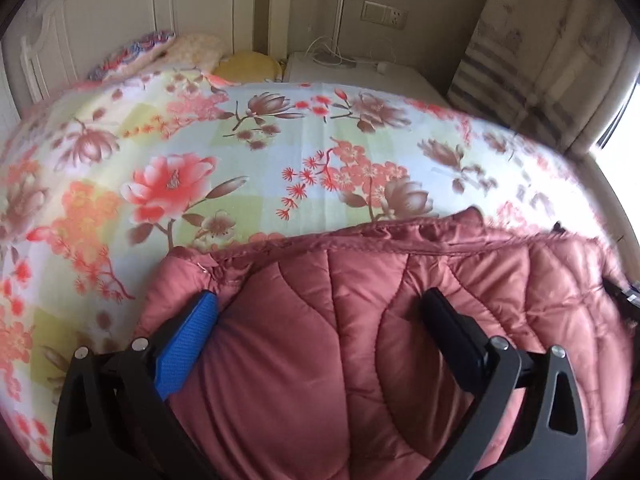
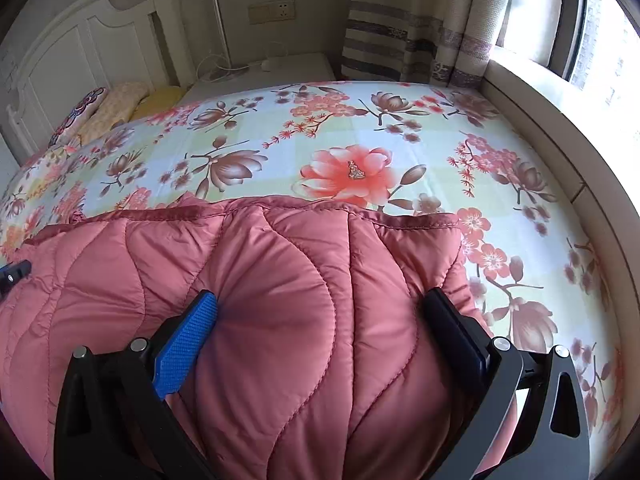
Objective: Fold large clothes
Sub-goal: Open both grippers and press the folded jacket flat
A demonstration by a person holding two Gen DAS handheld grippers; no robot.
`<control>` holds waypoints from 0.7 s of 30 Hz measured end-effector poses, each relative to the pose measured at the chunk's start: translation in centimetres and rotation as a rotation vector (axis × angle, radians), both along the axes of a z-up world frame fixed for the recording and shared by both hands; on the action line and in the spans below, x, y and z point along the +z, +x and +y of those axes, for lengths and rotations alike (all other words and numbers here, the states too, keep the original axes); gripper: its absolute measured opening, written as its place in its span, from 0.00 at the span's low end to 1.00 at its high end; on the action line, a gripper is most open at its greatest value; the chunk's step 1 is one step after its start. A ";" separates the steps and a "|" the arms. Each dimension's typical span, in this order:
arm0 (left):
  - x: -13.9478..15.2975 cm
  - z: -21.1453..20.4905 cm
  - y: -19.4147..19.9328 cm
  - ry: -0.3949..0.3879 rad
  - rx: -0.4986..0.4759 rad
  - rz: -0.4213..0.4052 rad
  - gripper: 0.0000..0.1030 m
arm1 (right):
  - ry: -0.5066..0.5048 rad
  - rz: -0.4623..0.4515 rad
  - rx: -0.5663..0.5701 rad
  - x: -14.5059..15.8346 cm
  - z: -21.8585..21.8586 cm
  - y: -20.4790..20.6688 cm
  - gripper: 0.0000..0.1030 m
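A puffy, quilted dusty-pink jacket lies on the floral bedsheet, its stitched hem running across the far side. My left gripper is open, its jaws wide apart, and the blue pad and black pad sink into the padding near the jacket's left corner. In the right wrist view the same jacket bulges between the wide-apart fingers of my open right gripper near its right edge. The fabric puckers around the blue pad. Part of the left gripper shows at the left edge.
Pillows are stacked against the white headboard. A white bedside table with cables stands beyond the bed. Striped curtains and a window sill border the right side. Bare floral sheet stretches beyond the jacket.
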State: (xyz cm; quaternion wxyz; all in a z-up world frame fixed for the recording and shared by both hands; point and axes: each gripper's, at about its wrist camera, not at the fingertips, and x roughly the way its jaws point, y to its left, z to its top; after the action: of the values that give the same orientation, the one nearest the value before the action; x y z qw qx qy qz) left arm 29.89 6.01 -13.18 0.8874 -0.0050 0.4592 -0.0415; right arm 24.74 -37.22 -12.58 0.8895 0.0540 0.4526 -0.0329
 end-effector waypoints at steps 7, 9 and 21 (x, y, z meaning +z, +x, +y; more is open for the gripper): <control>0.3 0.2 -0.1 -0.017 0.005 -0.006 0.98 | 0.007 0.001 0.002 0.0 -0.2 0.0 0.96; 1.0 -0.3 -0.3 0.016 0.026 -0.007 0.98 | 0.017 0.001 0.004 0.1 -0.3 0.0 0.96; 1.1 -12.1 -7.2 0.116 -0.281 -0.101 0.98 | -0.047 -0.111 0.446 4.2 10.6 -6.6 0.95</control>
State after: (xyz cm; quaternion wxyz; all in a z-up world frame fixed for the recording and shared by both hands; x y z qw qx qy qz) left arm 22.67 -6.12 -12.04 0.8936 0.1126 0.4119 -0.1387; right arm 18.19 -26.59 -8.40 0.8993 -0.0664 0.4027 0.1572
